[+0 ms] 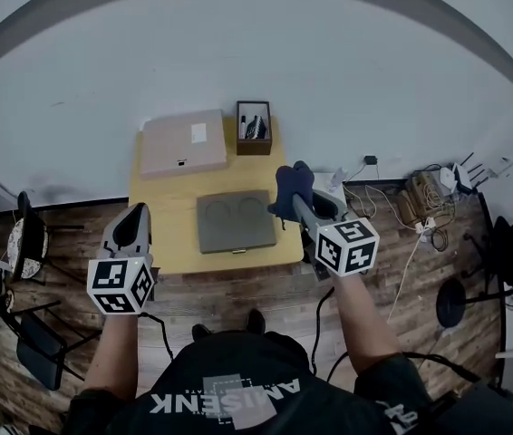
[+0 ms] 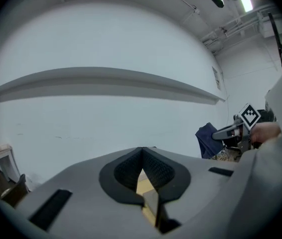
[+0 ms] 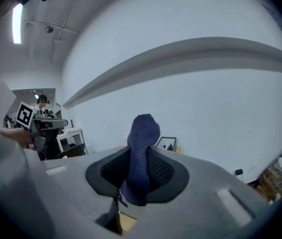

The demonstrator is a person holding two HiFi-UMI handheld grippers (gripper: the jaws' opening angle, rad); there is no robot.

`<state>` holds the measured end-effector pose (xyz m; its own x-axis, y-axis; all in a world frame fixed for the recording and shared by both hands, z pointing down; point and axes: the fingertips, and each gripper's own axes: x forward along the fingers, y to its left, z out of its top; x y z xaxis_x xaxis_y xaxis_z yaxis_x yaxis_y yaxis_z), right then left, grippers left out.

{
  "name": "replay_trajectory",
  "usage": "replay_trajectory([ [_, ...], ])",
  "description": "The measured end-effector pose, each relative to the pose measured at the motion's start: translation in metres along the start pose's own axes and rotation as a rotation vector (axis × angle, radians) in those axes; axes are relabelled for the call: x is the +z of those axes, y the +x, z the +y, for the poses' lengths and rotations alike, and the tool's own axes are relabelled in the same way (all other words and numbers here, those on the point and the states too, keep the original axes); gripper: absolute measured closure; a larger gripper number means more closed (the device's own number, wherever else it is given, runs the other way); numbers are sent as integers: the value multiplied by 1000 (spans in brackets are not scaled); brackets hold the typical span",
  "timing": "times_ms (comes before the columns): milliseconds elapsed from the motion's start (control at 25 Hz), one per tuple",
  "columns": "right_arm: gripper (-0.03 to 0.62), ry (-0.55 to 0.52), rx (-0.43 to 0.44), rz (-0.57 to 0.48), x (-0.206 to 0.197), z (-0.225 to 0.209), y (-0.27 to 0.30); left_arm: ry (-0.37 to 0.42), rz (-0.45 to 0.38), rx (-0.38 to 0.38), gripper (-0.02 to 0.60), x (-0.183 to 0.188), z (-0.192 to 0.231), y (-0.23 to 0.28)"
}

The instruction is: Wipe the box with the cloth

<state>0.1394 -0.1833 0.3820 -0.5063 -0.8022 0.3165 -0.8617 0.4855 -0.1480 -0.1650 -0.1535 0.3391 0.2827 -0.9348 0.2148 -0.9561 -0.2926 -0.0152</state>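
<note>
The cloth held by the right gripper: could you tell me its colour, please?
Dark blue, plain; the cloth shows best in the right gripper view.

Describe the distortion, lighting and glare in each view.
Head view: heavy fisheye bows the wall ledge; soft, even light on the table. Left gripper view: dark vignetted corners, ceiling lamp glaring top right. Right gripper view: same bowing; the cloth reads sharp, lamp glares top left.

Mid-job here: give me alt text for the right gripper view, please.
The right gripper is shut on a dark blue cloth that sticks up between its jaws. Behind it are a plain white wall and, just right of the cloth, a small dark-framed holder.
</note>
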Motion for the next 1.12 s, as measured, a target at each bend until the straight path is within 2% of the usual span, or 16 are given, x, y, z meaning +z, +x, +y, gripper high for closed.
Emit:
replay_trajectory([
  [200, 510, -57, -47, -48, 32, 14, -12, -34, -30, 28, 580, 21, 26, -8],
  [400, 510, -64, -82, -61, 44, 22, -19, -93, -72, 41, 580, 29, 37, -18],
  [600, 511, -95, -98, -67, 46, 28, -20, -47, -55, 36, 580, 24, 35, -17],
  [840, 511, -102, -111, -81, 46, 31, -22, -52, -71, 4, 580, 29, 33, -20],
  [1120, 511, -107, -96, -77, 43, 38, -21, -43, -64, 20, 580, 22, 35, -20],
])
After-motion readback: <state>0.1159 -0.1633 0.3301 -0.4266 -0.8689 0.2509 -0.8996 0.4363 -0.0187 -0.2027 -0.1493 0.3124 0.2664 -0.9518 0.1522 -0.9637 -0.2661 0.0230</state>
